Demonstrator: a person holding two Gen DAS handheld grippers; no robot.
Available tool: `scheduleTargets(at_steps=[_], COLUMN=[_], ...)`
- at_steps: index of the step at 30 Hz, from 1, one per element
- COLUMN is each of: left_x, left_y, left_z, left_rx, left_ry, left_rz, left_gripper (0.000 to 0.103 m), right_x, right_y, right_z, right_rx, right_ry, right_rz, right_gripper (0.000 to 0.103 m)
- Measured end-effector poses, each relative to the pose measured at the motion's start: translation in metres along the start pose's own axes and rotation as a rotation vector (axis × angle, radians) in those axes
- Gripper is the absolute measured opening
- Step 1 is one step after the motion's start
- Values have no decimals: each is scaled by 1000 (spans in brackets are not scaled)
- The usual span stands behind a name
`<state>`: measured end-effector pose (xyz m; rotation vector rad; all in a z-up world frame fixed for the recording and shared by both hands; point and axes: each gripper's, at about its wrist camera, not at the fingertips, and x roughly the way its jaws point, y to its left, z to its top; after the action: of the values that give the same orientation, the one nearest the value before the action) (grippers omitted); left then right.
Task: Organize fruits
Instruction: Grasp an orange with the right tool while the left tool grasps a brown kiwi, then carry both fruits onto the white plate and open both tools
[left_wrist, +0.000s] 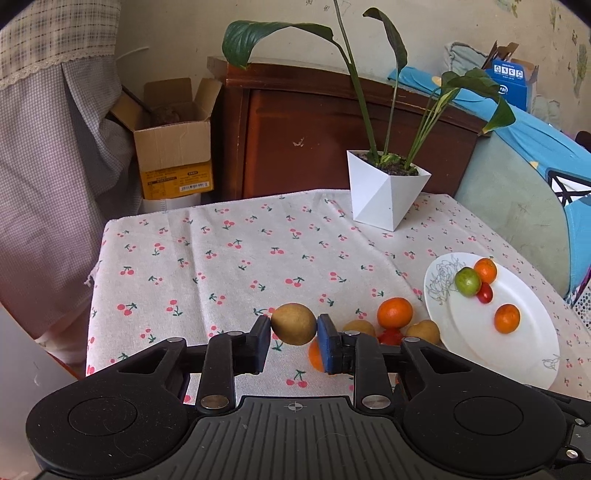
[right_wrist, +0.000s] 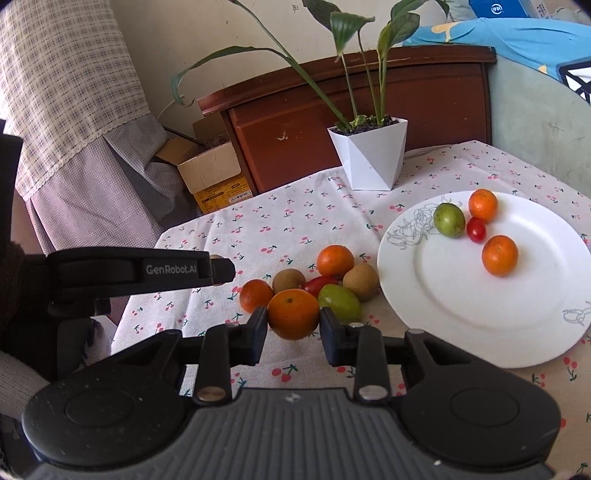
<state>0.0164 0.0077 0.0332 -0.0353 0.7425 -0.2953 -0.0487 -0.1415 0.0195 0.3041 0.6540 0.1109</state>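
Observation:
My left gripper (left_wrist: 294, 325) is shut on a round brown fruit (left_wrist: 294, 323) and holds it above the cherry-print cloth. My right gripper (right_wrist: 293, 319) is shut on an orange (right_wrist: 293, 314) just in front of the fruit pile. The pile holds an orange (right_wrist: 335, 260), a smaller orange (right_wrist: 255, 293), two brown fruits (right_wrist: 361, 280), a red tomato (right_wrist: 317, 285) and a green fruit (right_wrist: 340, 301). A white plate (right_wrist: 461, 302) to the right carries two oranges (right_wrist: 499, 255), a green fruit (right_wrist: 448, 219) and a small tomato (right_wrist: 475, 229). The left gripper shows from the side in the right wrist view (right_wrist: 221, 269).
A white angular pot with a leafy plant (left_wrist: 384, 192) stands at the back of the table. Behind are a wooden cabinet (left_wrist: 332, 125), a cardboard box (left_wrist: 173, 147) and a checked curtain at left. A blue-covered seat (left_wrist: 535, 155) is at right.

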Motion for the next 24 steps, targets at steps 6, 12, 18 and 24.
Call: scheduleTargets(at_steps=[6, 12, 18, 24], left_x=[-12, -21, -21, -17], left_y=[-15, -39, -66, -89], left_z=[-1, 3, 4, 1], left_rx=[11, 38, 70, 93], left_ry=[-16, -48, -53, -38], left_rz=[-25, -74, -131, -182], left_gripper=[25, 25, 25, 25], right_x=[-11, -33, -52, -57], right_y=[-14, -36, -66, -93], right_z=[4, 13, 19, 15], right_rx=[39, 92, 164, 253], right_ry=[-21, -82, -129, -121], right_rz=[-34, -81, -158, -212], right_gripper=[31, 31, 31, 31])
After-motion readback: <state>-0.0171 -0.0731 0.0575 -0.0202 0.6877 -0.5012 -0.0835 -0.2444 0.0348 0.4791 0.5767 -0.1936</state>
